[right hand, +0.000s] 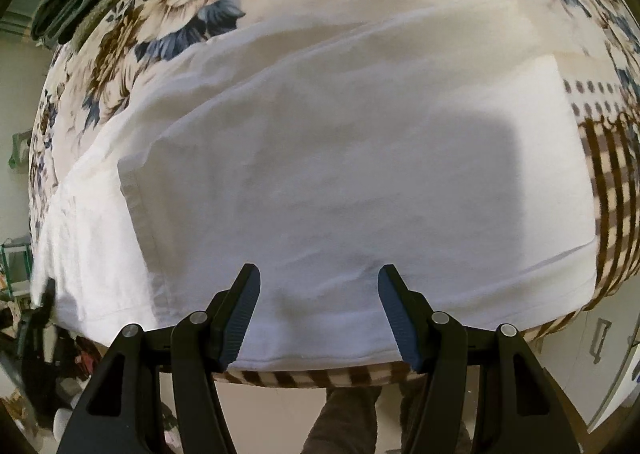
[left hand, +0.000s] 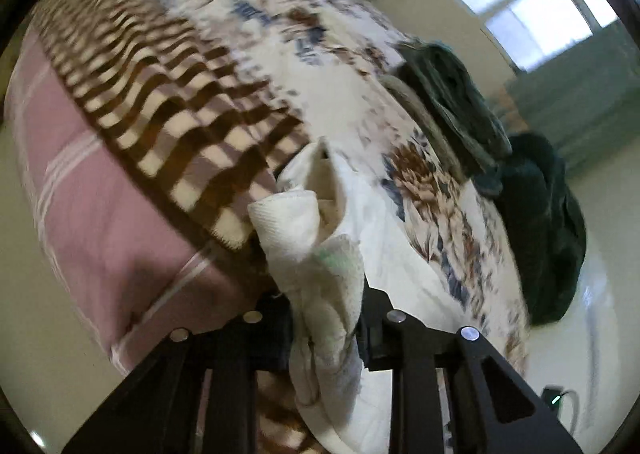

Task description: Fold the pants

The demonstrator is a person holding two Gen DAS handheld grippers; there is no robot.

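White pants [right hand: 360, 154] lie spread flat on the bed, one layer folded over another, with a hem running down the left side. My right gripper [right hand: 318, 282] hovers just above their near edge, open, with nothing between its fingers. In the left wrist view one end of the white pants [left hand: 320, 254] is bunched up and lifted off the bed. My left gripper [left hand: 326, 310] is shut on that bunch, and the cloth hides its fingertips.
The bed carries a floral blanket [left hand: 320, 66] with a brown checked border [right hand: 616, 182] over a pink sheet [left hand: 100, 214]. Dark green clothes [left hand: 540, 214] are piled at the far edge. A person's leg [right hand: 348, 422] stands below the bed's near edge. Clutter [right hand: 32, 354] sits on the floor at left.
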